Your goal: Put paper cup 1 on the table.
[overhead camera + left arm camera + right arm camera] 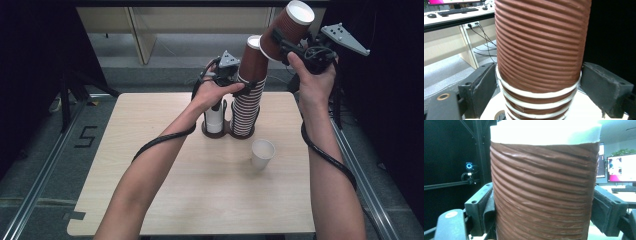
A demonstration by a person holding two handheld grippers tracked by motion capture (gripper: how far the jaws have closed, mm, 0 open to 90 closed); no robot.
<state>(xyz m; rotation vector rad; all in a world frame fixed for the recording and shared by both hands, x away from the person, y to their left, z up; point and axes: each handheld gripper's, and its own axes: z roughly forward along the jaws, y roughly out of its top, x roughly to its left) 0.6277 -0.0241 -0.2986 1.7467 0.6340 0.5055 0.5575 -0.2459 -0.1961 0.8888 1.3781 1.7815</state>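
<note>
A single mark, shaped like the digit 5 or the letter S, is seen in dark tape on the grey floor to the left of the desk in the high view. Which of the two is meant cannot be told. No print, label or brand can be read anywhere else.

White paper cup upright on wooden table, small white stack in brown holder
</note>
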